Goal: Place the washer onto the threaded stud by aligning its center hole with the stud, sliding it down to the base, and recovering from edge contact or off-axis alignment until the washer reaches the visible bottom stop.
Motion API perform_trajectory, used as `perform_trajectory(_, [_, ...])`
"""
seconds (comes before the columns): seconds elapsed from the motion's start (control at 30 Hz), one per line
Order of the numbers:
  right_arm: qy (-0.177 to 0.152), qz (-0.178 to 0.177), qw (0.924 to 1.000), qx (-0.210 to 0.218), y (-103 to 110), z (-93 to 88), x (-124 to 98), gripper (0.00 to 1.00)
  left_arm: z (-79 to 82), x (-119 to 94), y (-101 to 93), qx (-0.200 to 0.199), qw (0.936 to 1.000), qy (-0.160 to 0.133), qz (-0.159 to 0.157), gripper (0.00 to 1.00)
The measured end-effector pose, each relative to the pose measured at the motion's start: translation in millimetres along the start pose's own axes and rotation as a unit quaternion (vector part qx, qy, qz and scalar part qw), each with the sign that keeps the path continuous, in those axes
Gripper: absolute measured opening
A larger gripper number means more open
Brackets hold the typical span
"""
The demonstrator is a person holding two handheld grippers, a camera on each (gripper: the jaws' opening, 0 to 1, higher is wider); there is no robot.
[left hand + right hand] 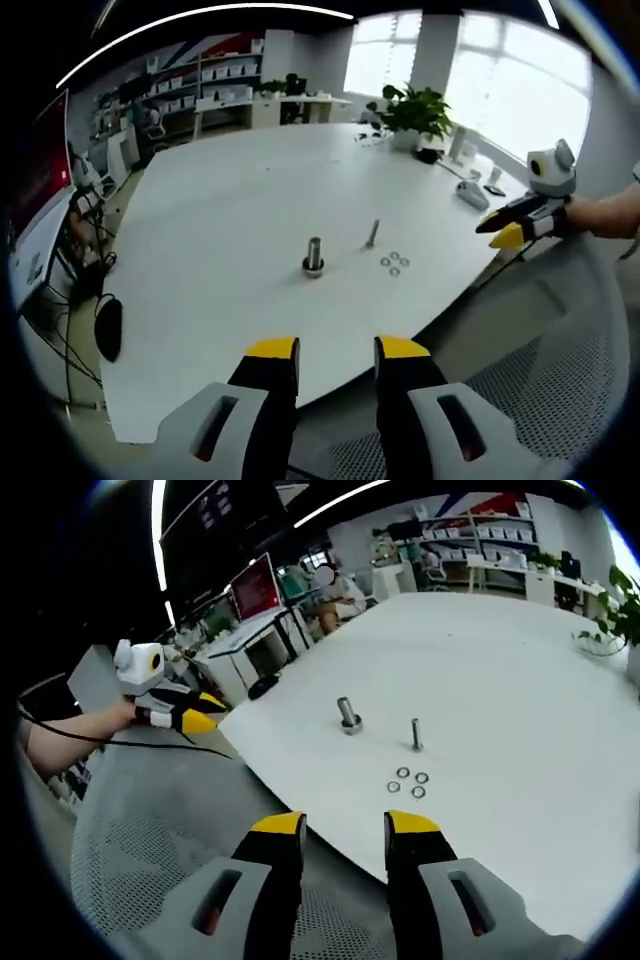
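Office room, white desk with a curved edge; shelving, screens and a potted plant at the far side.

Near — left hand-held gripper, seen in its own view off the desk edge: yellow-tipped jaws parted, nothing between them. It also appears in the right gripper view, held out over a mesh chair beside the desk.

Near — right hand-held gripper, likewise off the desk edge: jaws parted, nothing held. In the left gripper view it sits at the far right, clear of the desk, a forearm behind it.

Middle — washers, a small cluster of three or four lying flat on the desk; the exact count is hard to tell at this size. The same cluster shows in the left gripper view.

Beyond — slim stud, upright, just past the washers; its thread is too small to make out. Near it stands a thicker stud on a wider base.

Progress, as judged: nothing done. No washer is picked up, none sits on either stud. All steps remain: grasp, align the hole, slide down to the stop.
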State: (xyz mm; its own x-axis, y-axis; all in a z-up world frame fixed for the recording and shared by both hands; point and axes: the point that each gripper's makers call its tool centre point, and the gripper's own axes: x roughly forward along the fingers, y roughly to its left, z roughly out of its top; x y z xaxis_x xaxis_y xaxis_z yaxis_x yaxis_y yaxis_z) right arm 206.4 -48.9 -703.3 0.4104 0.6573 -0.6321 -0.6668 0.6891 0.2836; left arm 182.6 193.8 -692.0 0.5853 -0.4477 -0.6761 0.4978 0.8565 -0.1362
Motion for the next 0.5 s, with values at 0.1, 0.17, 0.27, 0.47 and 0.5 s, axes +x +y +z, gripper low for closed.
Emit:
perform_trajectory(0.1, [0.004,-0.006,1.0,-0.004,-15,2.1,7,0.33,1.2,0,0.8,-0.002,1.0,-0.003,0.002,0.28])
perform_trajectory(0.17, [0.013,-0.014,0.9998,-0.011,-27,0.7,13,0.33,2.1,-1,0.2,-0.001,1.0,-0.005,0.002,0.28])
perform_trajectory(0.27, [0.035,-0.027,0.9984,-0.036,-42,-6.0,21,0.33,0.5,0,-1.5,-0.003,1.0,0.001,-0.004,0.28])
perform_trajectory(0.47, [0.064,-0.033,0.9961,-0.052,-57,-15.7,40,0.33,-0.8,2,-4.0,-0.007,0.9999,0.003,-0.014,0.3])
perform_trajectory(0.5, [0.07,-0.033,0.9953,-0.058,-59,-18.1,44,0.33,-0.1,2,-3.7,-0.008,0.9999,0.001,-0.013,0.29])
